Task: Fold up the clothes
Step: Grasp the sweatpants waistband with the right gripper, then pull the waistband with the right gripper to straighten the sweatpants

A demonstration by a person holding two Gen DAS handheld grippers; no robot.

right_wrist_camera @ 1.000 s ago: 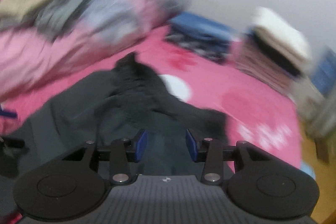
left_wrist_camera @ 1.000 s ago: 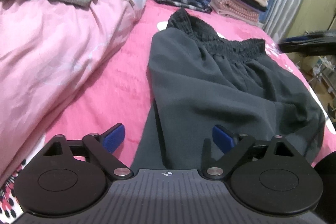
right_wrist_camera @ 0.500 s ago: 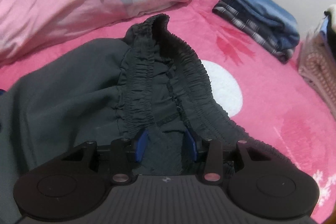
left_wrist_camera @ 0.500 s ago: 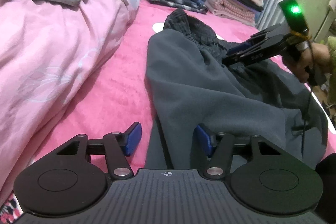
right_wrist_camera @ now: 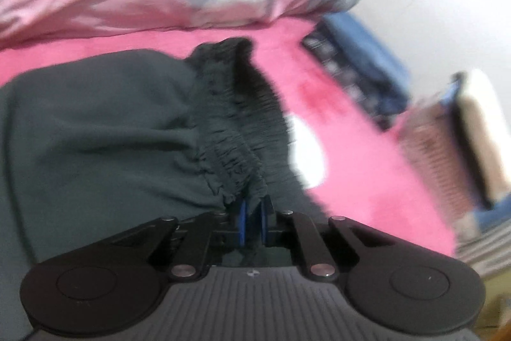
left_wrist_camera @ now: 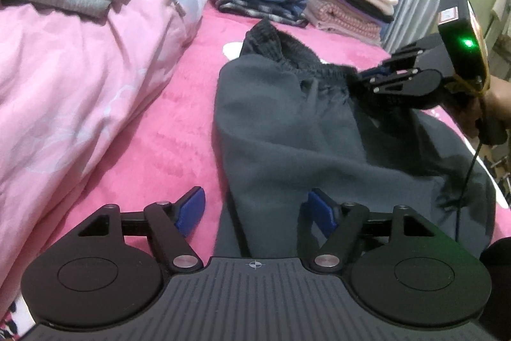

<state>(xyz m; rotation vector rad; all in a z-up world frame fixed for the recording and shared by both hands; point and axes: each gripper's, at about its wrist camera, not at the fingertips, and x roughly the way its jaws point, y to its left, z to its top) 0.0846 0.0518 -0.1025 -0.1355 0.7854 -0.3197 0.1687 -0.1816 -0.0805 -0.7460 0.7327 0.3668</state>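
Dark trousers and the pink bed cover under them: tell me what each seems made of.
Dark trousers: likely soft fleece or brushed knit, matte, falling in broad soft folds, with a gathered elastic waistband. Pink bed cover: probably plush, short-pile fabric; its surface looks velvety with uneven sheen.

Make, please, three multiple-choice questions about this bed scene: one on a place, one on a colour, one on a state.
1. Where do the folded stacks lie?
A. at the bed's far end
B. on the floor
C. on the dark trousers

2. What colour is the bed cover?
A. green
B. pink
C. white

3. How is the right gripper?
A. open above the quilt
B. out of view
C. shut on the waistband

Answers:
1 A: the folded stacks lie beyond the dark trousers.
2 B: the bed cover is pink.
3 C: the right gripper pinches the waistband; the left gripper is open.
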